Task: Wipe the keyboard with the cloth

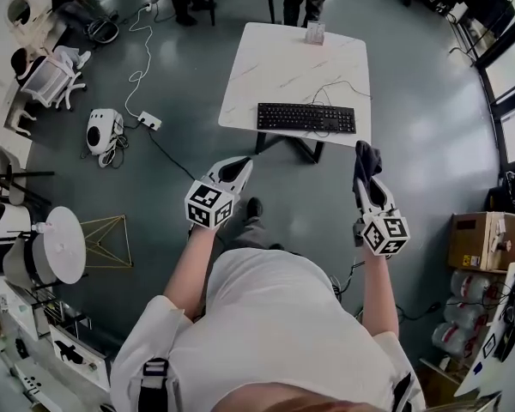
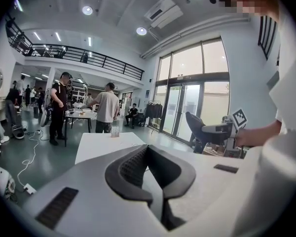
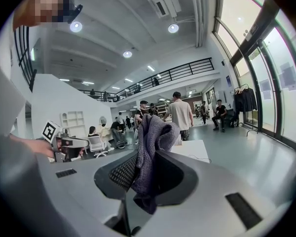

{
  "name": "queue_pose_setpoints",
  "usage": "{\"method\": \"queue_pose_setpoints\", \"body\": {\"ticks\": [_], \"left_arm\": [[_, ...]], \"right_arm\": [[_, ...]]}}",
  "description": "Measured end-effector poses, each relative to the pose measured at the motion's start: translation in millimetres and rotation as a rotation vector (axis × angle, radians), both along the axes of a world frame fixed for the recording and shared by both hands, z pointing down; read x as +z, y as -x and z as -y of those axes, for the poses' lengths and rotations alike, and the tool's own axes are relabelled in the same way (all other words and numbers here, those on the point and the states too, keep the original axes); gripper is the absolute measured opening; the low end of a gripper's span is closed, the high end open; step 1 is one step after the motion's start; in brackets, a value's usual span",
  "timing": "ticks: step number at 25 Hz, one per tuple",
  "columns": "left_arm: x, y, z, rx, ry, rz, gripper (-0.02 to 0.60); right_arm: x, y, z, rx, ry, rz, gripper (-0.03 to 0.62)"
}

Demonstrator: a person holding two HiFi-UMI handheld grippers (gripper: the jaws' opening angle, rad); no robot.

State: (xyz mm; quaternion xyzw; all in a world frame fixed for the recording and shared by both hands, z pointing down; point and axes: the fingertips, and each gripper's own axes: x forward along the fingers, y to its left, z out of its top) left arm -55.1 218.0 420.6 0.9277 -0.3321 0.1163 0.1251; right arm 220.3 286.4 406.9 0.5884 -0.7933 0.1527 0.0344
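A black keyboard (image 1: 306, 118) lies on the white table (image 1: 275, 67), near its front edge. My right gripper (image 1: 366, 168) is shut on a dark grey cloth (image 1: 366, 159), held in the air in front of the table's right corner. The cloth (image 3: 150, 147) fills the gap between the right jaws and stands up above them. My left gripper (image 1: 240, 169) hangs in the air in front of the table's left corner, shut with nothing in it; its fingertips (image 2: 147, 149) meet. The table (image 2: 104, 143) shows beyond them.
Grey floor lies between me and the table. A small clear holder (image 1: 315, 32) stands at the table's far edge. A cable (image 1: 335, 88) runs from the keyboard. Cardboard boxes (image 1: 481, 240) and water bottles sit at the right, a power strip (image 1: 149, 121) and white machines at the left. People stand beyond the table.
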Motion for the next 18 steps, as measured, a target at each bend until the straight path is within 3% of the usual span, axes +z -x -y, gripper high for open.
{"method": "queue_pose_setpoints", "body": {"ticks": [18], "left_arm": [[5.1, -4.8, 136.9, 0.099, 0.032, 0.002, 0.008]], "right_arm": [[-2.5, 8.8, 113.4, 0.084, 0.036, -0.016, 0.107]]}}
